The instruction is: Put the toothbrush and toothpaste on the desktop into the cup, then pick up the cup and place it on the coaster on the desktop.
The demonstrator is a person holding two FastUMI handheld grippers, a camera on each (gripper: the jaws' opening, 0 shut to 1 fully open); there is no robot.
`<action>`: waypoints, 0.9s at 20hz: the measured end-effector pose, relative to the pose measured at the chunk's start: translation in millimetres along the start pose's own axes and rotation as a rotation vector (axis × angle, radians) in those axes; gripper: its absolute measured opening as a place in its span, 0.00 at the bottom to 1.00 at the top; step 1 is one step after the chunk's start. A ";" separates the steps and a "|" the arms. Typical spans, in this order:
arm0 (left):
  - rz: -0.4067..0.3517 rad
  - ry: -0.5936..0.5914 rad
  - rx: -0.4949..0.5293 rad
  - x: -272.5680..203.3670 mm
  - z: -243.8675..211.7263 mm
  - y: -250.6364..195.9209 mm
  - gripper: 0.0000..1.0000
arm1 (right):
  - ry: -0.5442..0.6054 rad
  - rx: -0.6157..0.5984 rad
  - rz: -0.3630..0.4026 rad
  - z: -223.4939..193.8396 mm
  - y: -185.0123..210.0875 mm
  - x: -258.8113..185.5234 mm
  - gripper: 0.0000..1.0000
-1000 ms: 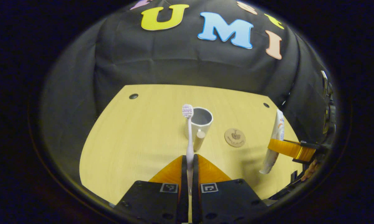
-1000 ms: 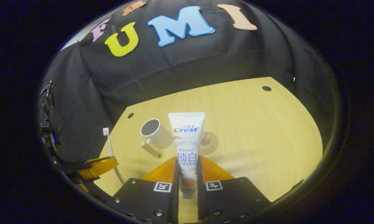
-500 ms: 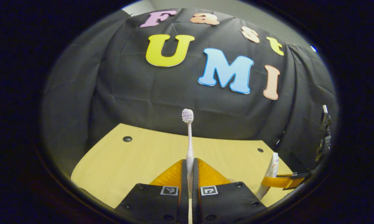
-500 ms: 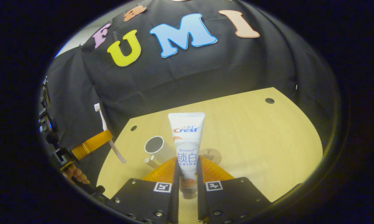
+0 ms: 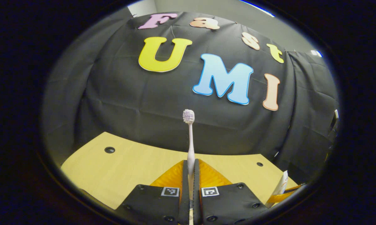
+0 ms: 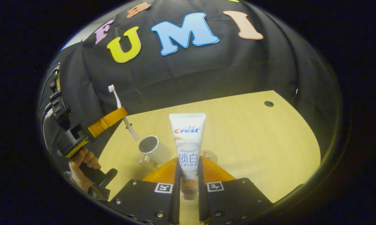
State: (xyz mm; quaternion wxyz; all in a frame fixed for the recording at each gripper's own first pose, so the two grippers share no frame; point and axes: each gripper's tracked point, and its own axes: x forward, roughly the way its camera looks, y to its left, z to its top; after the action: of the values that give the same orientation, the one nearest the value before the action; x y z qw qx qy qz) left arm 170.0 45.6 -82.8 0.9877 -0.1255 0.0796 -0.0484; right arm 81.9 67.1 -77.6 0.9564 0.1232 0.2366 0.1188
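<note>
In the left gripper view, my left gripper [image 5: 190, 163] is shut on a pale pink toothbrush [image 5: 190, 140] that stands upright with its bristles on top. In the right gripper view, that left gripper [image 6: 122, 113] is raised and holds the toothbrush [image 6: 117, 100] tilted, its lower end just above and left of the white cup [image 6: 153, 150]. My right gripper [image 6: 188, 163] is shut on a white toothpaste tube [image 6: 188, 137], cap end down between the fingers. The round wooden coaster [image 6: 209, 153] lies right of the cup, mostly hidden behind the tube. The toothpaste [image 5: 282, 185] also shows at the lower right of the left gripper view.
The wooden desktop [image 6: 253, 134] has round holes near its back corners [image 6: 268, 103]. A hand [image 6: 81, 162] holds the left gripper's handle at the desk's left edge. The black cloth wall stands close behind the desk.
The left gripper rose and tilted up with the toothbrush, so the cup and coaster left its view. In the right gripper view it moved in toward the cup. The right gripper barely moved.
</note>
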 end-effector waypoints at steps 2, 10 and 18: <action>-0.003 0.015 -0.013 15.3 -11.7 3.6 0.12 | 0.003 0.011 -0.011 0.8 -0.3 -1.0 0.25; 0.013 0.094 0.026 38.5 -67.3 17.5 0.12 | 0.029 0.006 -0.047 -0.8 -0.7 0.6 0.25; 0.035 0.158 0.114 41.7 -103.1 22.8 0.14 | 0.046 0.025 -0.037 -2.8 -1.2 3.1 0.25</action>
State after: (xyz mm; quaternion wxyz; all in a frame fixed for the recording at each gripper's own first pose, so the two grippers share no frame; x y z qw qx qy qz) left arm 195.1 38.0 -193.2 0.9846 -0.0634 0.1564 -0.0455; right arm 83.5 67.4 -81.6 0.9511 0.1277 0.2624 0.1008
